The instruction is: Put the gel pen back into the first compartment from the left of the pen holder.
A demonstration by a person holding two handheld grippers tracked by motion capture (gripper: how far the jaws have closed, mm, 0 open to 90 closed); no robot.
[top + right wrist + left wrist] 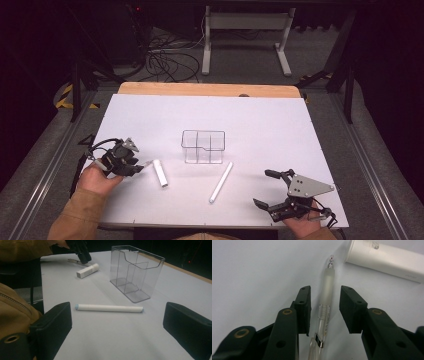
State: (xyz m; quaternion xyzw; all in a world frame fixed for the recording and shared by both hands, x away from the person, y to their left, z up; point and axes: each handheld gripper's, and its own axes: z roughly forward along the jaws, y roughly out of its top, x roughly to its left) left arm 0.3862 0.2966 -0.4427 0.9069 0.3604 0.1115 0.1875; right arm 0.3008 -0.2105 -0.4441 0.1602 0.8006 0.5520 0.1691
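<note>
Resting near the desk's (150, 110) left edge, the left gripper (324, 302) is lying low over a clear pen (325, 302), its fingers (303, 305) sitting either side of the barrel with narrow gaps showing, so neither pad is pressing on it. The pen is lying flat on the white surface, its tip pointing toward a short white tube (384, 258) just beyond it. In the high view that short white tube (160, 172) is lying just right of the left gripper (142, 165), toward the front edge. Standing near the middle of the desk is a clear plastic organizer (202, 146), upright, its inside split by partitions. Lying at a slant in front of the organizer's right end is a long white stick (221, 182), apart from it. Sitting at the front right corner, the right gripper (267, 189) is holding its fingers (53, 325) spread wide, nothing between them, the long white stick (109, 308) lying flat ahead.
</note>
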